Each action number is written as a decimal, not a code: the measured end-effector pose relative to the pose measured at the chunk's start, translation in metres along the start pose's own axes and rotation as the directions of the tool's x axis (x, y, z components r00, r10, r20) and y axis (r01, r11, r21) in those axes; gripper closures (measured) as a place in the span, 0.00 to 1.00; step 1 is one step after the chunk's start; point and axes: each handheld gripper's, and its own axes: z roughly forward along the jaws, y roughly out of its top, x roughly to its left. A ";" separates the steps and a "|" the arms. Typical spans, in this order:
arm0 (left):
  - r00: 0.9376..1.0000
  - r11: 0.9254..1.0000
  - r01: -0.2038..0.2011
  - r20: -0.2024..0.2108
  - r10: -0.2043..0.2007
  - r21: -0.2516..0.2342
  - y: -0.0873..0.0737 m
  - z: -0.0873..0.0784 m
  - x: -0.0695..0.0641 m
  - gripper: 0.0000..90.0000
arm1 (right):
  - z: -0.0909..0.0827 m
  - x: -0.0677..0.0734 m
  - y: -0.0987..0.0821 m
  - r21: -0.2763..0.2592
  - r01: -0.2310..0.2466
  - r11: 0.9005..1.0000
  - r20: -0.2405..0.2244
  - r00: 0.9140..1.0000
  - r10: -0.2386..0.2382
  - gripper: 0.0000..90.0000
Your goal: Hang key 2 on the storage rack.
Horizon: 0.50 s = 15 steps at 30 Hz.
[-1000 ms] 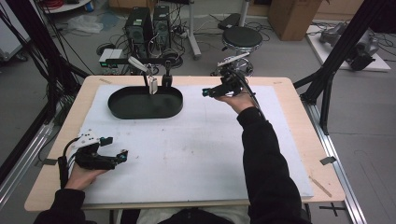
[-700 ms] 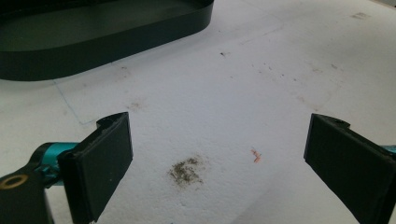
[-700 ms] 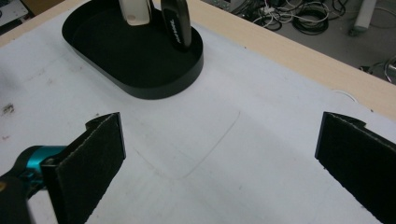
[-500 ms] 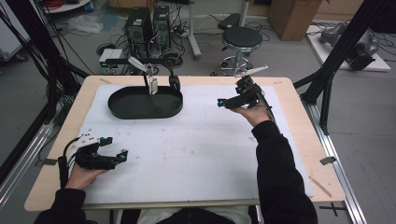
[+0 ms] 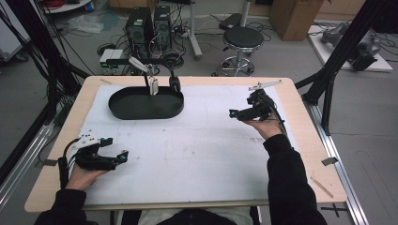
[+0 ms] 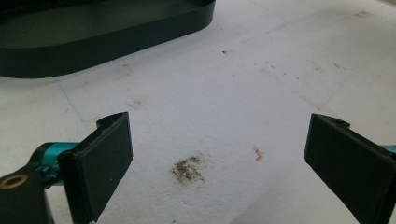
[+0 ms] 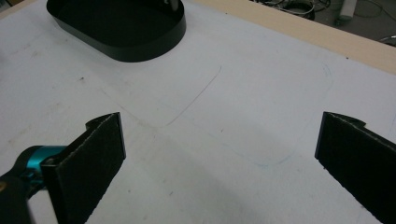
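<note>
Tray (image 5: 145, 104) far left on table (image 5: 300, 154)

High cam overhead; both gripper cams low, share black tray (image 5: 145, 104).

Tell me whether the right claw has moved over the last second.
Yes. The right claw has drawn away from the black tray, toward the table's right edge and a little nearer the person.

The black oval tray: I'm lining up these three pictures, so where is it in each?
High view: black oval tray at the table's far left.
Left gripper view: top left, cut by the frame.
Right gripper view: top left.
Shared landmark: the white mat under it.
</note>
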 end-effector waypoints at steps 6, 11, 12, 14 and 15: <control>1.000 1.000 -0.001 -0.001 0.001 0.002 0.000 0.000 0.000 0.09 | -0.005 -0.001 -0.016 -0.004 -0.008 1.000 0.001 1.000 0.008 0.01; 1.000 1.000 -0.003 0.000 0.003 0.005 0.000 0.000 0.000 0.09 | -0.009 -0.003 -0.027 -0.001 -0.009 1.000 0.011 1.000 0.009 0.01; 1.000 1.000 -0.004 0.000 0.004 0.006 0.000 0.000 0.000 0.09 | -0.009 -0.002 -0.029 0.001 -0.020 1.000 0.014 1.000 0.020 0.01; 1.000 1.000 -0.003 -0.001 0.003 0.007 0.000 0.000 0.000 0.09 | -0.011 -0.002 -0.033 -0.001 -0.025 1.000 0.013 1.000 0.026 0.01; 1.000 1.000 -0.004 -0.002 0.004 0.008 0.000 0.000 -0.001 0.09 | -0.011 -0.003 -0.036 -0.004 -0.021 1.000 0.015 1.000 0.021 0.01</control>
